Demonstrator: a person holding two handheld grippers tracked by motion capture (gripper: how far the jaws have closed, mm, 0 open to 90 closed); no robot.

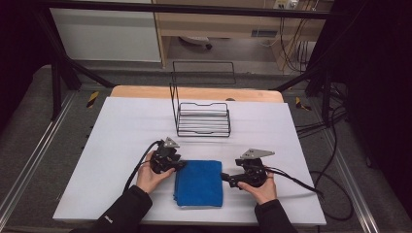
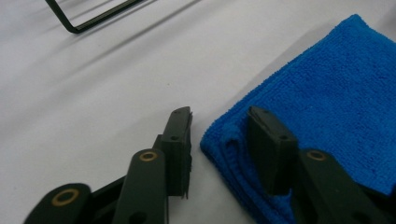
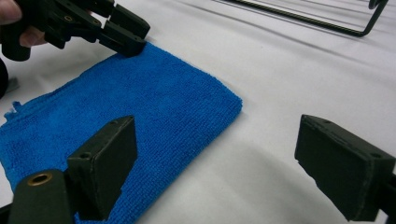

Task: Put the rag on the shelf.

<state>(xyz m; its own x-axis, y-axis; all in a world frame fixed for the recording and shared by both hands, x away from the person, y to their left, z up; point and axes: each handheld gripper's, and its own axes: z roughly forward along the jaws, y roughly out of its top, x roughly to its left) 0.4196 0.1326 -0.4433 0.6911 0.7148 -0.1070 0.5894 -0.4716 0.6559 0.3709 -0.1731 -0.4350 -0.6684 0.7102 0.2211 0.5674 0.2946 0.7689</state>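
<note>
Even overhead light, soft shadows, dark surroundings, mildly blurred close-ups.

The towel (image 1: pixel 199 183) is bright blue all over, with no pattern. It lies on a white sheet (image 1: pixel 121 141), and the wire rack (image 1: pixel 203 119) near the far edge is black. Both grippers are black with small gold rings.

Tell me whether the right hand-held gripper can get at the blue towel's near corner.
Probably yes: the right hand-held gripper sits open at the blue towel edge, with nothing between them.
</note>
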